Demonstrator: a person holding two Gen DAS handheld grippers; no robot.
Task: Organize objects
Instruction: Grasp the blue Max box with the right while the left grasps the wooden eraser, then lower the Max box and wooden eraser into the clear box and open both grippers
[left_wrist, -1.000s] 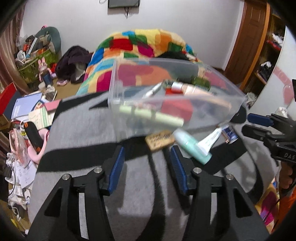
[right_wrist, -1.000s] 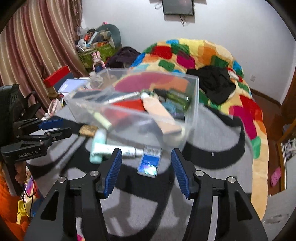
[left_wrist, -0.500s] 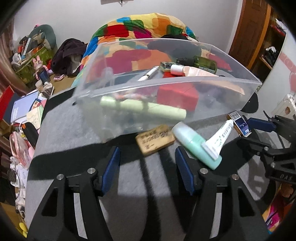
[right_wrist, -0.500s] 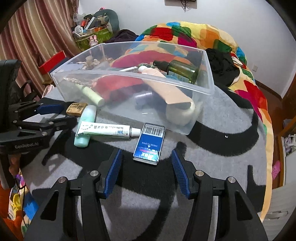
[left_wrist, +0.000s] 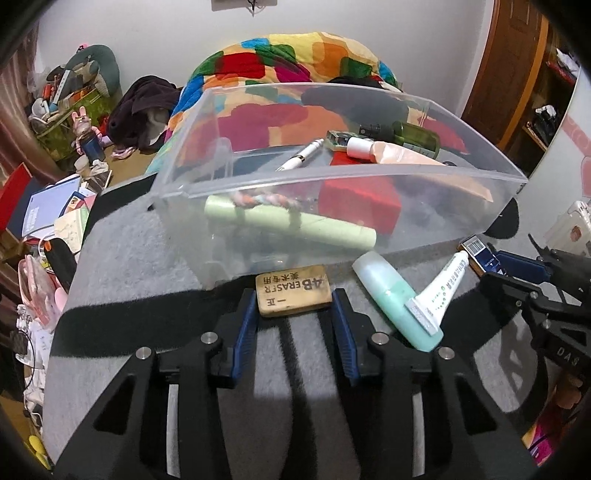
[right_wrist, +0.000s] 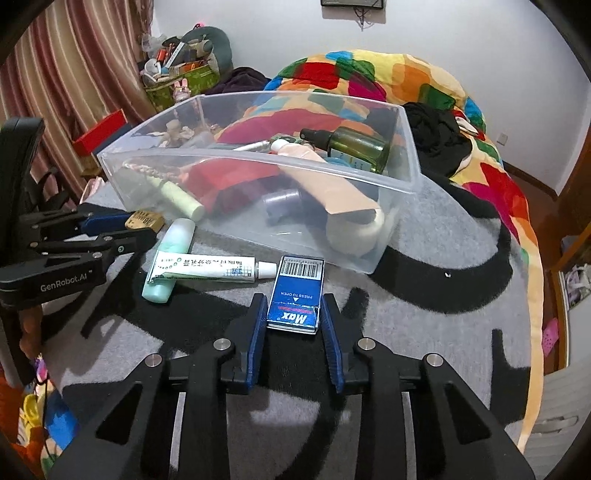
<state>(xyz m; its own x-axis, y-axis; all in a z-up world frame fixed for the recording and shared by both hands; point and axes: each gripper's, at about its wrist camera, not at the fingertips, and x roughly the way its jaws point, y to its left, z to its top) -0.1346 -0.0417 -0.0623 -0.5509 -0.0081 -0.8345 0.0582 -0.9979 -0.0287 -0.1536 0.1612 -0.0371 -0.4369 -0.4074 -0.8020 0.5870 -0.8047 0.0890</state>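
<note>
A clear plastic bin (left_wrist: 369, 177) (right_wrist: 406, 147) stands on the grey and black blanket and holds several items. In front of it lie a tan eraser (left_wrist: 293, 290) (right_wrist: 144, 220), a mint green bottle (left_wrist: 397, 301) (right_wrist: 170, 254), a white tube (left_wrist: 441, 290) (right_wrist: 207, 269) lying across the bottle, and a blue Max box (right_wrist: 297, 295) (left_wrist: 480, 253). My left gripper (left_wrist: 294, 301) (right_wrist: 122, 230) is open with its jaws on either side of the eraser. My right gripper (right_wrist: 293, 308) (left_wrist: 517, 266) is open with its jaws on either side of the blue box.
A bed with a bright patchwork quilt (left_wrist: 295, 55) (right_wrist: 369, 77) lies behind the bin, with black clothes (right_wrist: 439, 144) on it. Clutter, books and bags (left_wrist: 55, 206) fill the floor at left. A wooden door (left_wrist: 509, 66) stands at right. The blanket drops off at the right edge (right_wrist: 532, 280).
Both grippers have moved forward and down toward the blanket. The left jaws now flank the eraser and the right jaws now flank the blue box.
</note>
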